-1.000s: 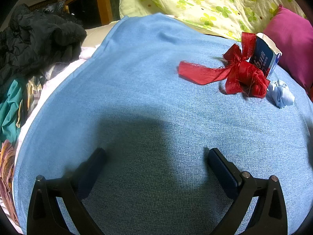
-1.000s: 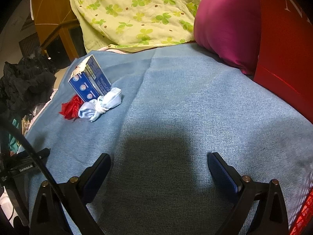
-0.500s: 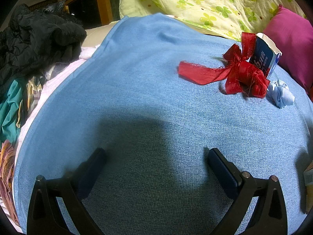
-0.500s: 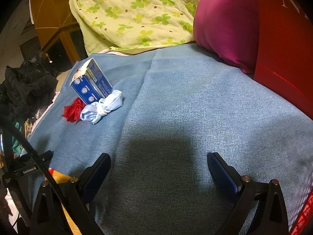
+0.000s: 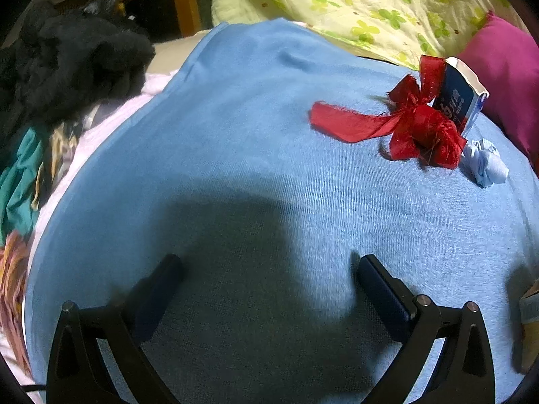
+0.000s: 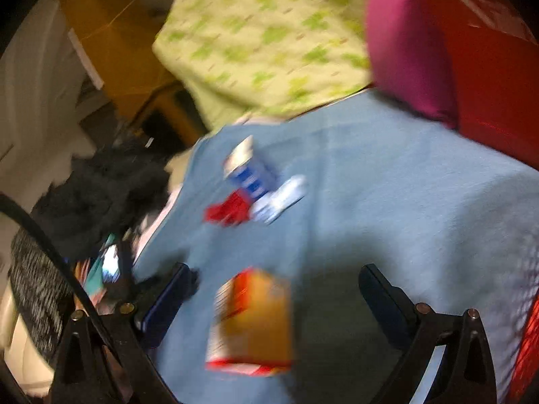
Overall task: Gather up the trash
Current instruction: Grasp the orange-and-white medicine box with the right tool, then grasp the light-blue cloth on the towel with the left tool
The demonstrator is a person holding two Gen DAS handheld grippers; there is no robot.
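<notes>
On the blue blanket [image 5: 235, 141] lie a red ribbon bow [image 5: 411, 128], a torn blue-and-white carton [image 5: 458, 101] behind it, and a crumpled pale blue wad [image 5: 485, 165] beside it. My left gripper [image 5: 266, 269] stands open over bare blanket, well short of them. The right wrist view is blurred. There my right gripper [image 6: 274, 279] is open, and an orange-and-red box [image 6: 252, 320] sits between its fingers, nearer the left one, untouched. The carton [image 6: 249, 175], ribbon [image 6: 229, 210] and wad [image 6: 279, 198] lie farther off. The box's edge [image 5: 529, 303] shows at the left view's right border.
A magenta pillow [image 5: 505, 67] and a green-flowered quilt [image 5: 370, 3] bound the far side. Black clothes [image 5: 67, 64] and coloured fabrics [image 5: 20, 181] are piled off the blanket's left edge. A red container [image 6: 488, 84] stands at the right.
The right gripper's view has swung and blurred, and the orange box now lies between its open fingers. The left gripper has barely moved; the box's edge stays at its right border.
</notes>
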